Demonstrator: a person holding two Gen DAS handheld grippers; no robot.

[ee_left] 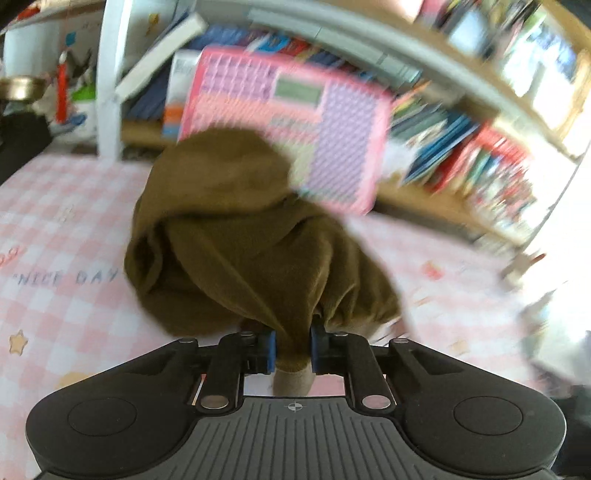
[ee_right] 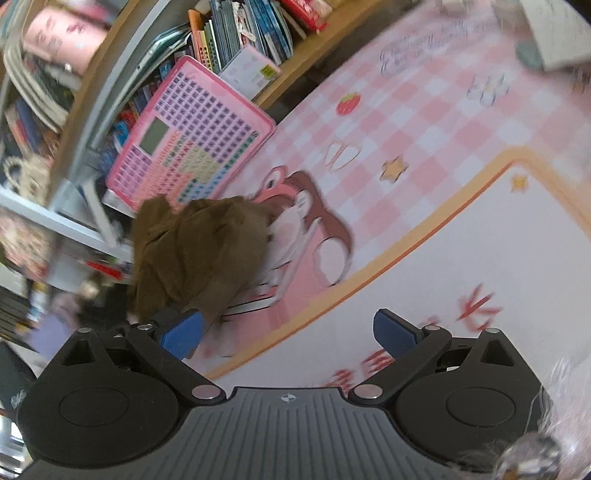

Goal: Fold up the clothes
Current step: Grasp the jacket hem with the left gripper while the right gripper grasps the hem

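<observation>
Left gripper (ee_left: pixel 291 349): clamped on bunched brown garment (ee_left: pixel 236 236) | right gripper (ee_right: pixel 288 334): jaws wide apart, holding nothing | garment: hangs above pink checked worktop (ee_left: pixel 62 206) | pink toy keyboard (ee_left: pixel 295 122): far side, against bookshelf (ee_left: pixel 480 122)

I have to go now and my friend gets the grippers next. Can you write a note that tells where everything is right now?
Left gripper: shut on the brown garment, holding it bunched above the pink checked mat.
Right gripper: open, holding nothing; the garment hangs just beside its left finger.
Behind the garment, a pink toy keyboard leans against the bookshelf.
Done: garment picked up, as it seems.
Left: no fold shows yet. Probably grab a second edge with the right gripper, spread the garment on the mat and fold it.
</observation>
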